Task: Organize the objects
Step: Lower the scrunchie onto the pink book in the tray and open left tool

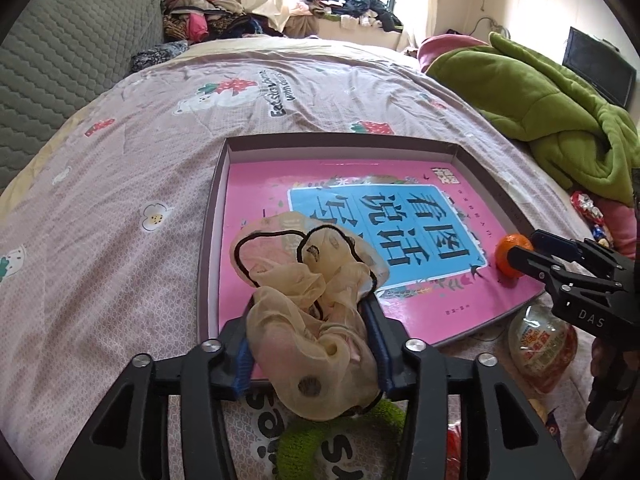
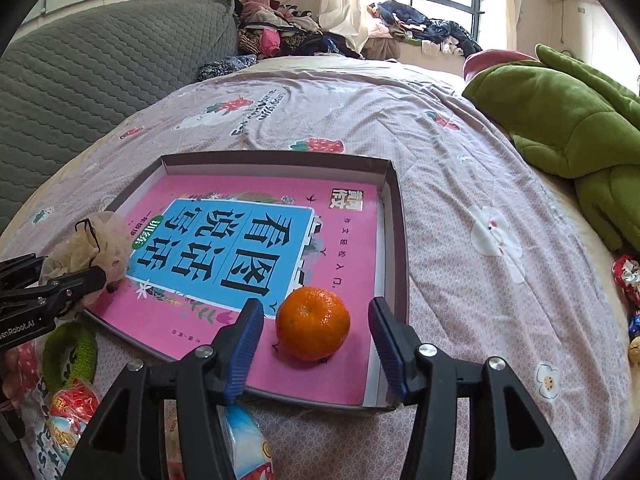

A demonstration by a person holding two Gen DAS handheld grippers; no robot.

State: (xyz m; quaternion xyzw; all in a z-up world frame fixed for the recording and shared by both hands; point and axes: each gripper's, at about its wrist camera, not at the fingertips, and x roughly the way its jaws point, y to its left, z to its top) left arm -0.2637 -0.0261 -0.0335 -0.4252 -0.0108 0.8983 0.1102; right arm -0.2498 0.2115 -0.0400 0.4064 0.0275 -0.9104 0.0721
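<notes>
A shallow cardboard box (image 1: 208,260) (image 2: 400,240) lies on the bed with a pink book (image 1: 260,184) (image 2: 340,240) flat inside it. My left gripper (image 1: 312,304) (image 2: 80,280) hangs over the box's near left corner. A crumpled beige sheer scrunchie (image 1: 304,320) (image 2: 100,244) sits loosely between its blue pads, spilling onto the book. My right gripper (image 2: 316,306) (image 1: 520,256) stands open around a mandarin orange (image 2: 312,322) (image 1: 510,250), which rests on the book's near right corner. There is a gap between the orange and each pad.
Snack packets (image 1: 540,344) (image 2: 68,408), a green knitted ring (image 1: 304,436) (image 2: 68,352) and a blue-white packet (image 2: 244,436) lie at the bed's near edge. A green blanket (image 1: 540,92) (image 2: 560,120) is heaped at right. A grey quilted cushion (image 1: 60,60) stands left, with clothes piled behind.
</notes>
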